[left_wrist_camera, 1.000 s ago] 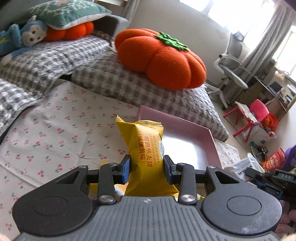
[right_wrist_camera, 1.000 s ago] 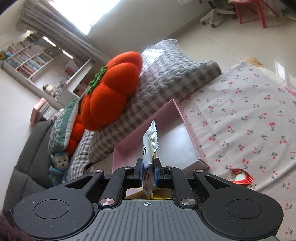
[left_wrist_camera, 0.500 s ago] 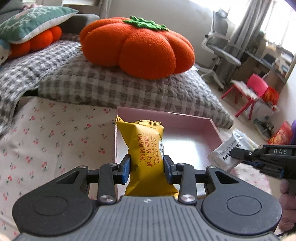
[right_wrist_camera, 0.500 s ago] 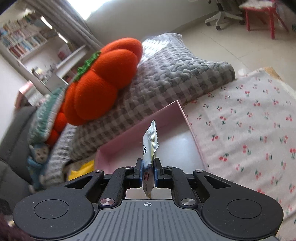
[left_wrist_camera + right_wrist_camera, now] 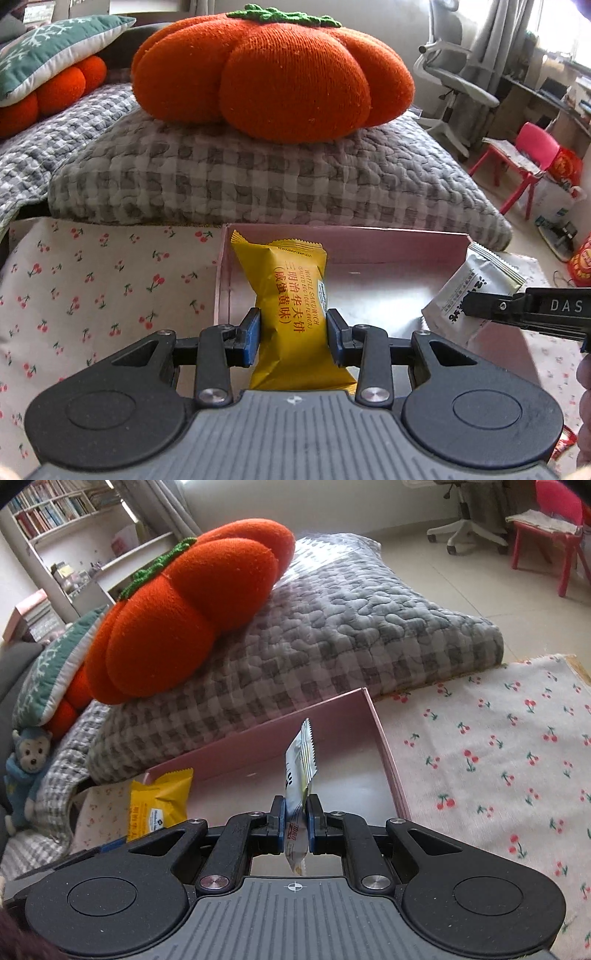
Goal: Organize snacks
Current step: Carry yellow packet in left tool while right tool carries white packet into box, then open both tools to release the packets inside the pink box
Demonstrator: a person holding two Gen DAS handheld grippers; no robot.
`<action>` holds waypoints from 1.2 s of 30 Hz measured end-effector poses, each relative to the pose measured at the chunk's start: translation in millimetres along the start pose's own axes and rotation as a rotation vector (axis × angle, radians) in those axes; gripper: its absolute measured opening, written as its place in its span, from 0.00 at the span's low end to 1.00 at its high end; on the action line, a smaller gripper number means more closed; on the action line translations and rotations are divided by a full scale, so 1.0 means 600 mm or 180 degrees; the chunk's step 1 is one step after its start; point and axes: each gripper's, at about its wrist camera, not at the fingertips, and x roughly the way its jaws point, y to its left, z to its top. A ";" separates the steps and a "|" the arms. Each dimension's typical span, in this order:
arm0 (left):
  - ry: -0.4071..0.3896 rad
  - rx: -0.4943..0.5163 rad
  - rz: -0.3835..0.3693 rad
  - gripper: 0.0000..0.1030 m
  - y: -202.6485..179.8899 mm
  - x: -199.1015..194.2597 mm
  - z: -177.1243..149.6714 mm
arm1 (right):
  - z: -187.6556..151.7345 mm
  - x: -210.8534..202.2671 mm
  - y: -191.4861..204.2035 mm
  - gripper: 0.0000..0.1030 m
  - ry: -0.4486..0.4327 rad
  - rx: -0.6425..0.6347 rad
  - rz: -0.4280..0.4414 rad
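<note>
Fingers of the left gripper (image 5: 291,341) pinch a yellow wafer packet (image 5: 295,314) across its middle, its blue pads squeezing the puffed wrapper in from both sides so it stands upright and clear of the surface below. The packet hangs over the near left part of a shallow pink box (image 5: 369,242), which looks like the place meant for the snacks. The right gripper (image 5: 295,825) has its fingers pressed nearly together on a thin white sachet (image 5: 300,764), held edge-on by its lower part with the serrated top pointing up, and it hovers over the right half of the same box; a flat sachet gripped this way would probably drop in cleanly once let go. Nothing can be seen lying on the visible floor of the box, so nothing blocks either drop. Both grippers crowd the same opening, and the sachet sits close to the box's right wall, the likeliest thing to snag. Around the box lies a cherry-print cloth (image 5: 498,746). Just behind its far wall rises a grey checked cushion (image 5: 277,177) carrying an orange pumpkin pillow (image 5: 273,74). Well beyond stand an office chair (image 5: 454,77) and a red stool (image 5: 532,155).
</note>
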 end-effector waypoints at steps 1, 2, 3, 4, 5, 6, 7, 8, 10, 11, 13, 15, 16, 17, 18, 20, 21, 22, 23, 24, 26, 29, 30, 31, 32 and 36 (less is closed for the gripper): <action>-0.0003 -0.0001 0.0007 0.33 0.000 0.003 0.001 | 0.001 0.005 0.000 0.12 -0.0001 -0.0004 -0.0003; -0.0008 -0.0001 0.0005 0.33 0.000 0.004 0.001 | 0.003 0.009 0.001 0.12 -0.0007 -0.0008 -0.0010; -0.0025 0.0005 0.0008 0.33 0.000 0.005 0.000 | 0.005 0.013 0.001 0.12 -0.0019 -0.0013 -0.0018; -0.0033 0.0017 0.0017 0.33 -0.001 0.006 0.000 | 0.007 0.017 0.002 0.12 -0.0033 -0.0020 -0.0026; -0.0036 0.0034 0.0029 0.33 -0.002 0.008 0.000 | 0.009 0.018 0.002 0.12 -0.0044 -0.0029 -0.0037; -0.0036 0.0048 0.0039 0.33 -0.001 0.010 0.000 | 0.010 0.020 0.002 0.12 -0.0059 -0.0038 -0.0053; -0.0030 0.0064 0.0056 0.33 -0.002 0.011 0.000 | 0.012 0.023 0.002 0.12 -0.0066 -0.0046 -0.0065; -0.0020 0.0078 0.0074 0.33 -0.002 0.013 -0.001 | 0.014 0.025 0.002 0.12 -0.0080 -0.0059 -0.0082; -0.0007 0.0098 0.0105 0.33 -0.003 0.014 -0.002 | 0.016 0.027 0.002 0.12 -0.0088 -0.0077 -0.0118; -0.0005 0.0092 0.0107 0.33 -0.003 0.013 -0.003 | 0.018 0.028 0.002 0.12 -0.0090 -0.0095 -0.0138; 0.0017 0.0076 0.0110 0.33 -0.003 0.013 0.000 | 0.018 0.029 0.001 0.12 -0.0106 -0.0147 -0.0165; 0.0042 0.0094 0.0119 0.34 -0.003 0.014 0.002 | 0.018 0.027 0.001 0.13 -0.0122 -0.0166 -0.0179; 0.0055 0.0104 0.0123 0.34 -0.005 0.015 0.004 | 0.018 0.026 0.000 0.15 -0.0132 -0.0167 -0.0182; 0.0064 0.0110 0.0128 0.36 -0.005 0.014 0.004 | 0.017 0.023 -0.001 0.16 -0.0150 -0.0159 -0.0200; 0.0057 0.0110 0.0149 0.39 -0.007 0.012 0.005 | 0.018 0.021 -0.001 0.17 -0.0153 -0.0148 -0.0205; 0.0017 0.0119 0.0163 0.52 -0.010 0.012 0.007 | 0.019 0.017 -0.004 0.29 -0.0113 -0.0088 -0.0167; -0.0003 0.0134 0.0130 0.56 -0.011 0.009 0.007 | 0.019 0.014 -0.006 0.36 -0.0101 -0.0052 -0.0137; -0.0002 0.0150 0.0105 0.57 -0.012 0.005 0.005 | 0.019 0.009 -0.007 0.48 -0.0110 -0.0024 -0.0113; 0.0007 0.0167 0.0099 0.60 -0.014 0.003 0.004 | 0.018 0.003 -0.007 0.57 -0.0134 -0.0019 -0.0101; 0.0009 0.0184 0.0096 0.64 -0.014 -0.002 0.002 | 0.017 -0.003 -0.006 0.59 -0.0158 -0.0031 -0.0096; -0.0012 0.0219 0.0087 0.69 -0.016 -0.008 0.000 | 0.017 -0.015 -0.005 0.63 -0.0169 -0.0053 -0.0063; -0.0034 0.0236 0.0079 0.77 -0.016 -0.024 -0.001 | 0.018 -0.034 -0.004 0.70 -0.0157 -0.0037 -0.0043; -0.0059 0.0227 0.0064 0.81 -0.016 -0.031 -0.001 | 0.018 -0.042 -0.004 0.72 -0.0163 -0.0026 -0.0045; -0.0089 0.0212 0.0042 0.83 -0.014 -0.041 -0.002 | 0.018 -0.051 -0.004 0.76 -0.0183 -0.0018 -0.0039; -0.0122 0.0196 0.0014 0.87 -0.013 -0.051 -0.004 | 0.018 -0.062 -0.004 0.79 -0.0213 -0.0018 -0.0022; -0.0164 0.0202 -0.0018 0.93 -0.015 -0.083 -0.010 | 0.013 -0.100 0.000 0.86 -0.0256 -0.0098 0.0006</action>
